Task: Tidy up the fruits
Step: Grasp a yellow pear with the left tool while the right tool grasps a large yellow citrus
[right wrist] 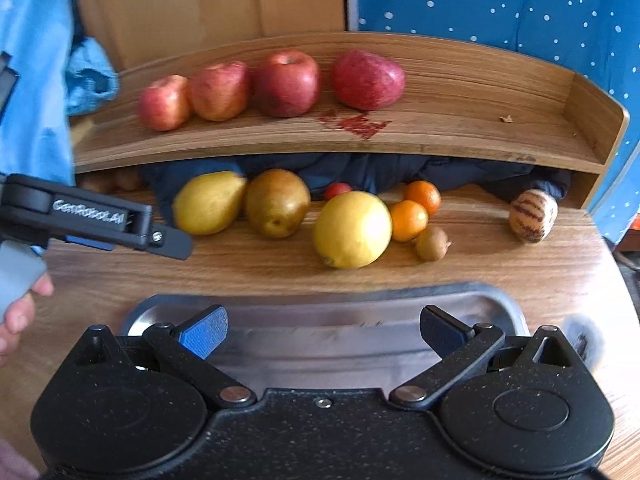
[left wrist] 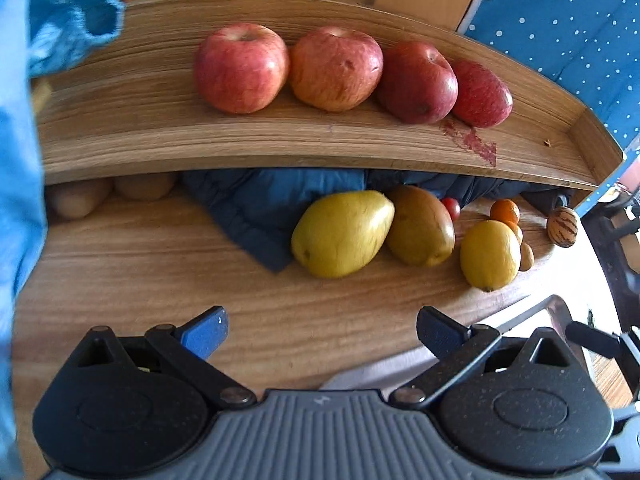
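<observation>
Nearest the lens: left gripper [left wrist: 322,330], jaws spread wide, nothing between the blue pads, poised low over bare wooden desk [left wrist: 160,264]; right gripper [right wrist: 323,330], likewise spread and empty, poised over the steel tray [right wrist: 472,304] at the front desk edge. Seen from the right wrist view, left gripper body level, fingers pointing right toward the fruit row, handle held in a hand [right wrist: 20,312] at the far left. Task items, left to right along the desk under the raised shelf [right wrist: 440,136]: yellow pear [right wrist: 208,202], brown pear [right wrist: 277,202], small red fruit [right wrist: 337,190] behind, lemon-yellow round fruit [right wrist: 352,229], two oranges [right wrist: 409,220], kiwi [right wrist: 431,243], striped melon [right wrist: 533,215] well apart at the right. On the shelf: four apples [right wrist: 286,82] in a row, the three at the left touching. Probable next step: pick of a desk fruit for sorting; tray empty as far as visible. Hazards, judged: round, smooth fruit likely to roll if nudged off-centre by one pad; the two pears touching, so closing on one may push the other; shelf lip low above the back fruit, risk of finger collision on a high approach; dark blue cloth [left wrist: 256,216] behind the pears may snag; both grippers close together, risk of mutual contact on a shared target; red smear [right wrist: 356,125] on shelf possibly sticky.
</observation>
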`<control>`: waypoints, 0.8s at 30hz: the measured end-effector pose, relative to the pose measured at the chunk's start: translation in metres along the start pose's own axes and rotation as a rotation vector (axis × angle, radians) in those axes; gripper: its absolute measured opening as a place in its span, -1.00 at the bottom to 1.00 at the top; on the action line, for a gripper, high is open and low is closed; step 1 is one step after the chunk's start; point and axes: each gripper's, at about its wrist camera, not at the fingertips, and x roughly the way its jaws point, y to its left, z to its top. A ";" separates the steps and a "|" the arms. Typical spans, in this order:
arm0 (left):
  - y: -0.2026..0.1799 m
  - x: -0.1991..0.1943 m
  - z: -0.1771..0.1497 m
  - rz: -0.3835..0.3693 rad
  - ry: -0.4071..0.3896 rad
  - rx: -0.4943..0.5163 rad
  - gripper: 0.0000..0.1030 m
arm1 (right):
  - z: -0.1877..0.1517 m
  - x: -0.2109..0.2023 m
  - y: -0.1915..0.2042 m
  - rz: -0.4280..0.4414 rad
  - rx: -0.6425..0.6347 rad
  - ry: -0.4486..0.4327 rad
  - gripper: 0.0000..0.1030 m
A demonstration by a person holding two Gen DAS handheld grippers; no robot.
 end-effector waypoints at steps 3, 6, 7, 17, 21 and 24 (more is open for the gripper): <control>0.002 0.013 0.008 -0.030 0.024 0.011 0.99 | 0.008 0.010 0.000 -0.036 -0.001 0.004 0.98; 0.003 0.023 0.014 -0.059 0.035 0.030 0.99 | 0.015 0.021 0.000 -0.063 -0.008 0.009 0.98; 0.003 0.024 0.015 -0.068 0.036 0.037 0.99 | 0.017 0.025 0.001 -0.070 -0.010 0.009 0.95; 0.012 0.037 0.031 -0.147 -0.003 0.064 0.73 | 0.032 0.054 0.006 -0.128 -0.060 0.019 0.63; 0.014 0.037 0.033 -0.160 -0.023 0.066 0.60 | 0.033 0.063 0.007 -0.144 -0.060 0.033 0.55; 0.016 0.037 0.034 -0.168 -0.033 0.074 0.48 | 0.035 0.067 0.009 -0.145 -0.065 0.037 0.52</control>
